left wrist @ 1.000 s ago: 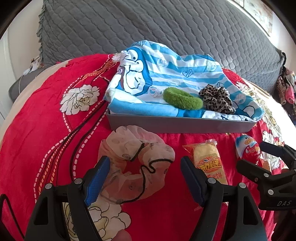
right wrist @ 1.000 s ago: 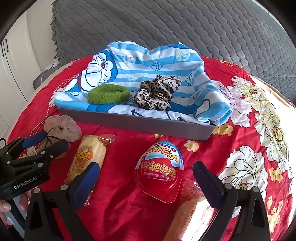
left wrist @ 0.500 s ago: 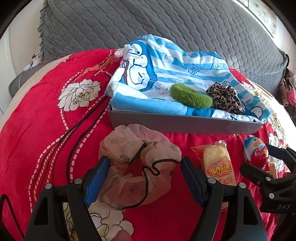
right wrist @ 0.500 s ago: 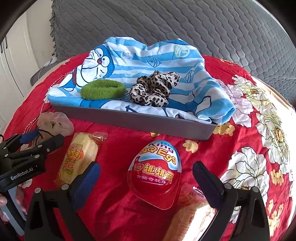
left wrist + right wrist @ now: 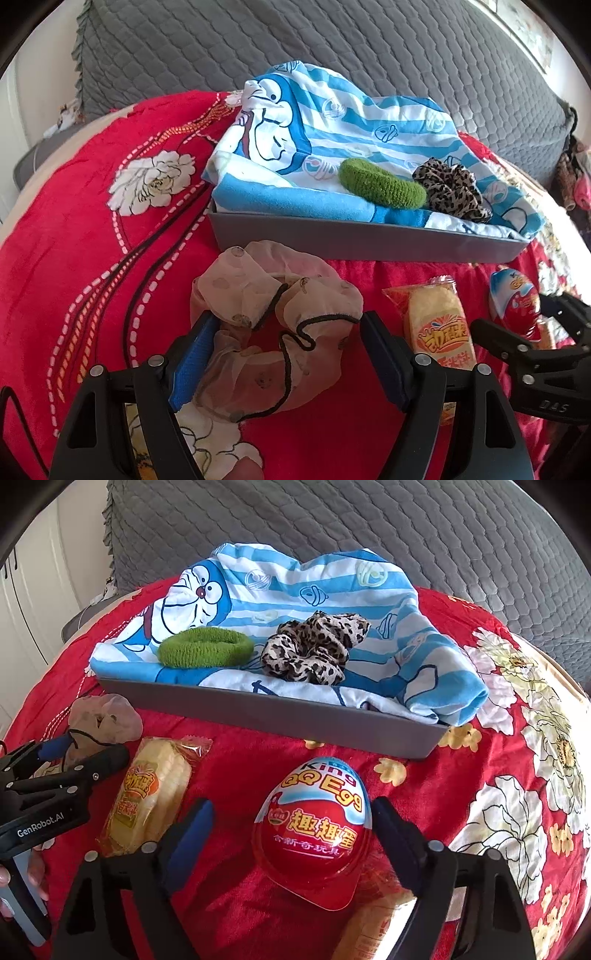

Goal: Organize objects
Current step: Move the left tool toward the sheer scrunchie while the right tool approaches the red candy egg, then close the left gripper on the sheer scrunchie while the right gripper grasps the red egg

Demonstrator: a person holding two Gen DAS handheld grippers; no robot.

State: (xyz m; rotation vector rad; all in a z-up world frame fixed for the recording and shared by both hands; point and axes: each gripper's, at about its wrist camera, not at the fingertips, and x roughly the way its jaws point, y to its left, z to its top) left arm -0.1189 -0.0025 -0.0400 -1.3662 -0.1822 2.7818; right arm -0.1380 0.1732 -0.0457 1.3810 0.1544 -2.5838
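Observation:
A sheer pink scrunchie (image 5: 273, 314) with black trim lies on the red bedspread. My left gripper (image 5: 288, 325) is open and straddles it, with fabric reaching both pads. In the right wrist view a red King QQ Egg toy (image 5: 314, 830) lies between the jaws of my right gripper (image 5: 291, 805). Those jaws are closing; the right finger is at the egg's edge and the left finger stands apart from it. A wrapped yellow snack cake (image 5: 436, 325) lies between the two grippers. Another wrapped snack (image 5: 373, 923) is partly hidden under the egg.
Behind stands a grey tray (image 5: 369, 243) lined with a blue striped cartoon cloth (image 5: 295, 110). It holds a green hair band (image 5: 380, 182) and a leopard scrunchie (image 5: 450, 188). A grey quilted headboard (image 5: 295, 44) rises beyond. A hand (image 5: 7, 878) holds the left gripper's handle.
The pink scrunchie now sits deeper between the left fingers. The egg has come in between the right jaws, and those jaws have narrowed.

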